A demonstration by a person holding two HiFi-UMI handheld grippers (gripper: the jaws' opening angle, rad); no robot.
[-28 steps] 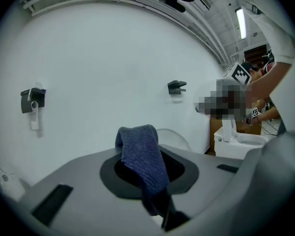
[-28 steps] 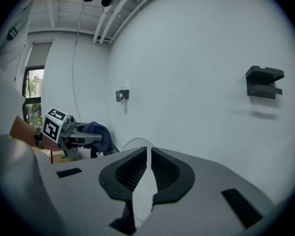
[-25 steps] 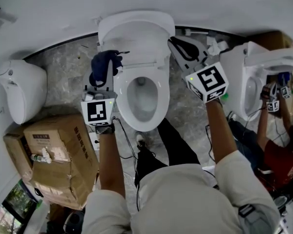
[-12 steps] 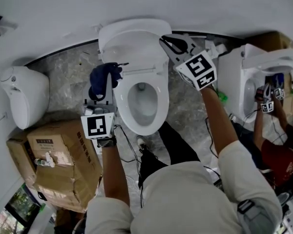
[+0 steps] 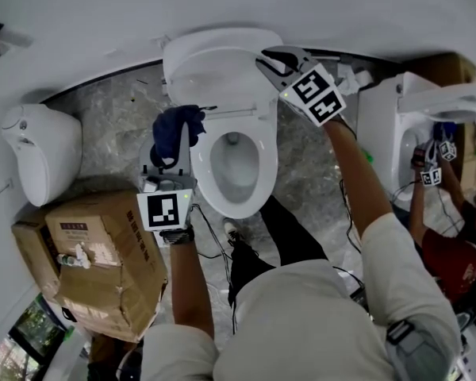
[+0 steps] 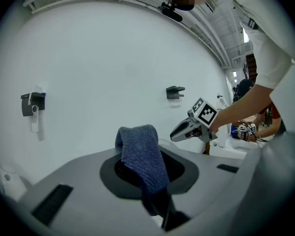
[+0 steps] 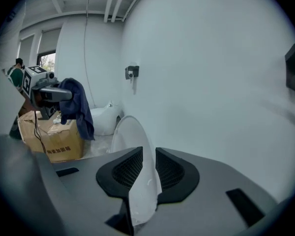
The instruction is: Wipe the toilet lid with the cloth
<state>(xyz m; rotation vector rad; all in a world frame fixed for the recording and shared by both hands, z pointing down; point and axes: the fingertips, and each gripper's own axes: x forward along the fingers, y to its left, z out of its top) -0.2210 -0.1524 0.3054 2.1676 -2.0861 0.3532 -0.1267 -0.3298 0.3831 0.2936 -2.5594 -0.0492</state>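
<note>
The white toilet lid [image 5: 214, 62] stands raised against the wall above the open bowl [image 5: 234, 161]. My left gripper [image 5: 168, 151] hovers left of the bowl, shut on a dark blue cloth [image 5: 174, 129] that drapes over its jaws [image 6: 140, 156]. My right gripper [image 5: 264, 57] is at the lid's right edge. Its jaws have just been opening, and the thin edge of the lid [image 7: 132, 146] stands between them, nearly filling the gap. From the right gripper view the cloth [image 7: 78, 107] hangs far to the left.
A second white toilet [image 5: 36, 153] stands at the left, with cardboard boxes [image 5: 103, 252] in front of it. A third toilet [image 5: 397, 125] is at the right, where another person [image 5: 444, 244] works with grippers. My own legs stand before the bowl.
My right gripper has moved up and left to the lid's right edge, and the lid's edge now sits between its jaws. The left gripper and its cloth have hardly moved.
</note>
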